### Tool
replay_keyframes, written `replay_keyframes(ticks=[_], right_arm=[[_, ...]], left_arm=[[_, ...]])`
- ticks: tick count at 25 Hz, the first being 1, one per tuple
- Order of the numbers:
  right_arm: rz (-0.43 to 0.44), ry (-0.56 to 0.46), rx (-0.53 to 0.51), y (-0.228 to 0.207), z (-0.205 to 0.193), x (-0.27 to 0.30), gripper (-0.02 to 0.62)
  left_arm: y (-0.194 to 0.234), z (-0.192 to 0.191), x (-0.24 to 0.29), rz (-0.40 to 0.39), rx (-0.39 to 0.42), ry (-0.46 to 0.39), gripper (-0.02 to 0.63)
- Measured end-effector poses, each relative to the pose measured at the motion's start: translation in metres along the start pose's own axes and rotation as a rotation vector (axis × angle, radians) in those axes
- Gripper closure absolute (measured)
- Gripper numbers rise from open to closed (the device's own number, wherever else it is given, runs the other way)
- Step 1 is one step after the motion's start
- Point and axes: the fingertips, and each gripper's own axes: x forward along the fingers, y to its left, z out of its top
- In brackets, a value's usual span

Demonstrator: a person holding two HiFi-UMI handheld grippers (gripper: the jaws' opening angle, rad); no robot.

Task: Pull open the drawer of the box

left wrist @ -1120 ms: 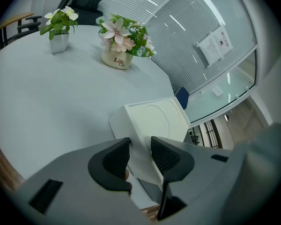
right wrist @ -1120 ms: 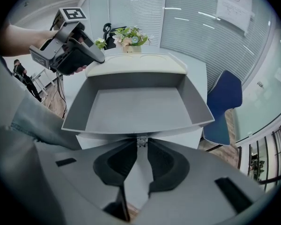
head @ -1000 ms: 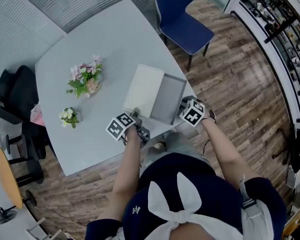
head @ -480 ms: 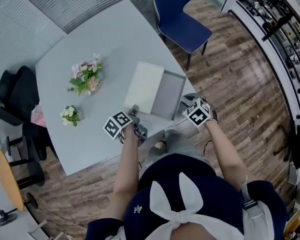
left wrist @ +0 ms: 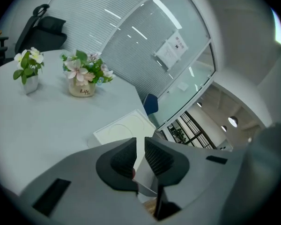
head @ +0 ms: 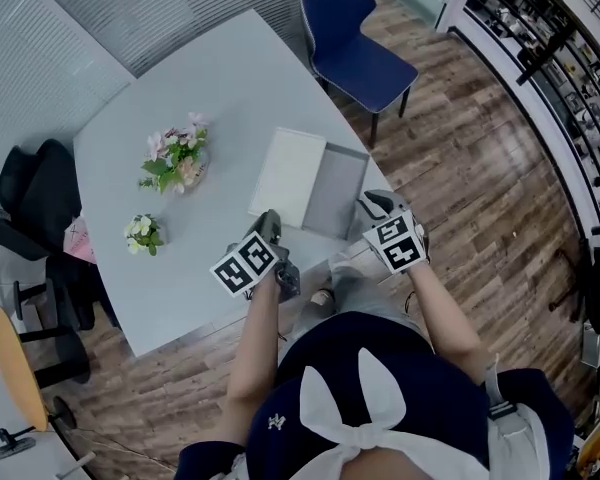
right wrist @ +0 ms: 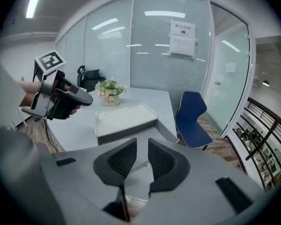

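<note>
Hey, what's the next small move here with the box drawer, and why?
Probably just rest: the drawer already stands well out of the box, and the left tool and right tool, jaws just closing on nothing, are clear of it.

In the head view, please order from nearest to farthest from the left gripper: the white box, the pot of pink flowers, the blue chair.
From the left gripper (its empty jaws have just been closing):
1. White rectangular box with open grey drawer, directly ahead.
2. Pot of pink flowers, farther left.
3. Blue padded chair, behind the box.
</note>
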Motion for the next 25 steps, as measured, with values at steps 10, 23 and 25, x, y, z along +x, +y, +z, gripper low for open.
replay_keyframes(ticks=[10,23,25], right_arm=[[-0.007,-0.158,0.024,0.021,0.040,-0.034,0.589],[0.018,-0.198,0.099,0.042,0.059,-0.057,0.592],[0.020,-0.200,0.092,0.044,0.060,-0.057,0.592]], left_arm=[[-0.069,0.010,-0.026,-0.141,0.242,-0.076,0.575],[-0.105,0.006,-0.043,-0.186,0.523,-0.106,0.583],[-0.106,0.006,-0.044,-0.196,0.520,-0.104,0.583]])
